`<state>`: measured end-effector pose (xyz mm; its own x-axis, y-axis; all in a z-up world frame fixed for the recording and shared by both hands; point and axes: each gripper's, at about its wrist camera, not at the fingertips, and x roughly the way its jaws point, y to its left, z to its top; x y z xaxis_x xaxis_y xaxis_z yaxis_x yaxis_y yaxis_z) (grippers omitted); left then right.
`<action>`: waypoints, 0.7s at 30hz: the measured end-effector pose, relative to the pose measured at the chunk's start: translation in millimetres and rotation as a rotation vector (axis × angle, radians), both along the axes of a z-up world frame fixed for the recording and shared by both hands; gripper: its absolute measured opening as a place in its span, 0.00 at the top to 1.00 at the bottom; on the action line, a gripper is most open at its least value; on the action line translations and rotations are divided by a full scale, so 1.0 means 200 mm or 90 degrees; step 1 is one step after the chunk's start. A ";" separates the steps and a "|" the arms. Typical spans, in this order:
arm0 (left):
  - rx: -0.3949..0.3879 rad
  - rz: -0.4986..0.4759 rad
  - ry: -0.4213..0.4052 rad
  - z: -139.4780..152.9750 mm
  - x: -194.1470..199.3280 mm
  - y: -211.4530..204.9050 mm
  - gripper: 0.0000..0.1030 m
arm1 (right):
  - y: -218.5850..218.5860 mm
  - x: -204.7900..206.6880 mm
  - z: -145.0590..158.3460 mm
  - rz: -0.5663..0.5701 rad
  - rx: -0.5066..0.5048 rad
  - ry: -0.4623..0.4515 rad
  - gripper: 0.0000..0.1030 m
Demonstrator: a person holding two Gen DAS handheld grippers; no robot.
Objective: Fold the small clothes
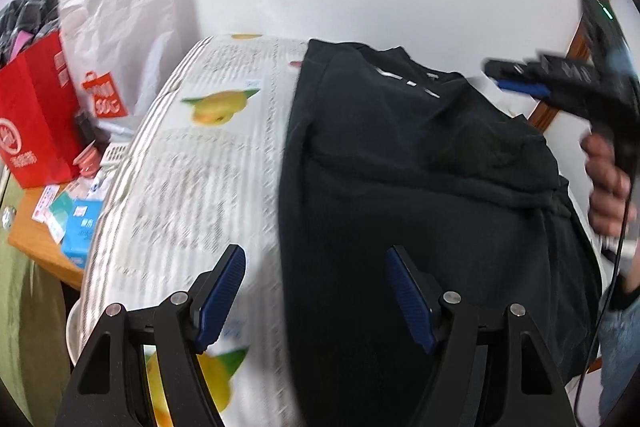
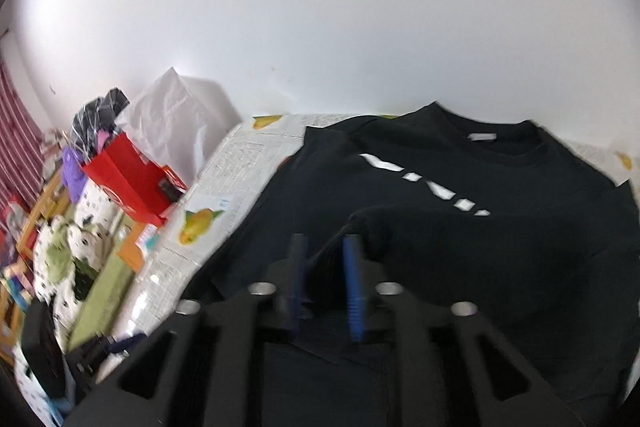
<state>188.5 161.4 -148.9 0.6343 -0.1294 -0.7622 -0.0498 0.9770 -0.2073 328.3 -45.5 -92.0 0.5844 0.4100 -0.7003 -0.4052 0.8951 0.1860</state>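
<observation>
Both grippers spread and empty, left gripper (image 1: 316,299) and right gripper (image 2: 326,287), we should pinch the black shirt's (image 1: 400,167) edge cleanly on the desk (image 1: 192,167).

My claw: right gripper (image 2: 324,283), blue pads apart with a narrow gap, nothing pinched.
Beneath it: black T-shirt (image 2: 460,227), right side folded over the white print.
Surface: fruit-print tablecloth (image 2: 224,179).
Left: red bag (image 2: 128,179).

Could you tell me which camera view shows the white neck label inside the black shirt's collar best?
The right wrist view: the neck label sits in plain sight inside the black shirt collar. The left wrist view shows the collar blurred, with no label discernible.
</observation>
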 end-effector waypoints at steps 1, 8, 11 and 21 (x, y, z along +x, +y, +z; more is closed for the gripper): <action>-0.001 -0.001 -0.002 0.01 0.02 -0.02 0.32 | -0.05 -0.02 0.00 -0.010 -0.005 -0.014 0.61; -0.024 -0.015 -0.009 0.10 0.26 -0.17 0.33 | -0.62 -0.16 -0.08 -0.132 -0.082 -0.045 0.60; -0.024 -0.017 -0.008 0.12 0.36 -0.22 0.35 | -0.88 -0.20 -0.16 -0.203 -0.128 -0.031 0.60; 0.011 -0.019 0.021 0.06 0.59 -0.32 0.49 | -1.20 -0.16 -0.45 -0.263 -0.115 0.054 0.79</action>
<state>306.8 97.9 -136.6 0.6049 -0.1346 -0.7848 -0.0269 0.9816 -0.1891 297.3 -286.2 -182.7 0.6107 0.0214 -0.7915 0.0031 0.9996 0.0294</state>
